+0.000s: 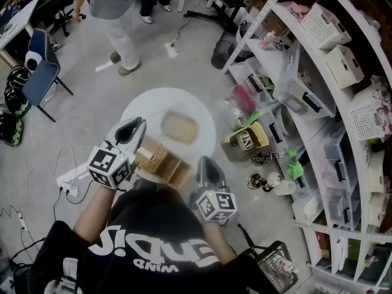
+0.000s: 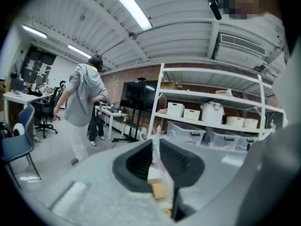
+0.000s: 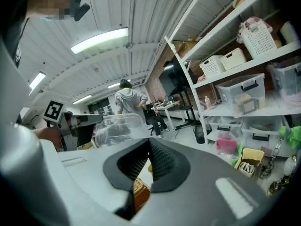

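Your left gripper's [image 2: 155, 149] jaws are pressed together on the thin edge of a clear plastic lid [image 2: 158, 169]. The right gripper view shows the lid [image 3: 117, 126] as a shallow see-through shell held up off the counter. Your right gripper's [image 3: 149, 150] jaws are closed on each other with nothing between them. Both grippers are at the near edge of the round white counter [image 1: 147, 106]. The left gripper [image 1: 138, 128] is over that edge's left part, just above a wicker basket [image 1: 152, 154] that stands on the counter. The right gripper [image 1: 207, 164] is at the edge's right part, just beside the basket. Near the counter's middle lies a shallow tray with a tan filling [image 1: 179, 127]. White shelving [image 1: 318, 103] runs along the counter's right side, and a person in grey [image 1: 119, 17] stands well beyond its far side.
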`<state>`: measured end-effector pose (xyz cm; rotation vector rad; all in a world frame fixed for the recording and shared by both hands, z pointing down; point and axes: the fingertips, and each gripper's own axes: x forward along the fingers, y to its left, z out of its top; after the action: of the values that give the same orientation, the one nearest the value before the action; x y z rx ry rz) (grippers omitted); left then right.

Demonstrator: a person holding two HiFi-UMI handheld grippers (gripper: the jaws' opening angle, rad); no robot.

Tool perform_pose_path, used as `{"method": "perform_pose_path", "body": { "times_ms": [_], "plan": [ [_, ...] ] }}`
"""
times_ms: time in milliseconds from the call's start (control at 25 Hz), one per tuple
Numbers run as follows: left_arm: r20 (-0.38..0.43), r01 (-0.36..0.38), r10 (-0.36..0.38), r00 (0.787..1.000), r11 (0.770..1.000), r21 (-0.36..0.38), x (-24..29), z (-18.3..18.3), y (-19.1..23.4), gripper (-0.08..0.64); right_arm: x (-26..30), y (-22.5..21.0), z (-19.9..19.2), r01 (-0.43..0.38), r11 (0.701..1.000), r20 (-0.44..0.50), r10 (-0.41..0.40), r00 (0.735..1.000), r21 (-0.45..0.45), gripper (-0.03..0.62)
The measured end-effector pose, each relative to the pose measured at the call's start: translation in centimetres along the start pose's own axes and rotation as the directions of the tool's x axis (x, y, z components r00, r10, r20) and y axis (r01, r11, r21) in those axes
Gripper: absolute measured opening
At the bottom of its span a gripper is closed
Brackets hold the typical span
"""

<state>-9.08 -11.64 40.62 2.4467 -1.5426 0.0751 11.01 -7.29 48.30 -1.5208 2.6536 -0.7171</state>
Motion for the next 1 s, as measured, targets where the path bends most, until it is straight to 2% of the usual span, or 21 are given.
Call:
{"method": "perform_pose_path", "body": {
  "times_ms": [200,520,1000],
  "plan": [
    [0.035,-0.047,0.046,0.998,0.999,0.014,-2.8,0.4,-1.0,0.048,-0.7,0.3,-0.2,-0.021,1.0,-0.017,0.021,1.0,-0.02,-0.002],
    [0.032,-0.054,0.054,0.998,0.999,-0.001,-8.0,-0.2,0.0,0.048,-1.3,3.2,-0.7,-0.005,0.999,-0.014,0.005,1.0,-0.035,-0.002],
    [0.034,0.068,-0.069,0.997,0.997,0.038,-15.7,-2.1,2.2,0.048,-5.1,11.7,-4.2,0.134,0.991,0.042,-0.133,0.99,-0.029,-0.002]
  ]
}}
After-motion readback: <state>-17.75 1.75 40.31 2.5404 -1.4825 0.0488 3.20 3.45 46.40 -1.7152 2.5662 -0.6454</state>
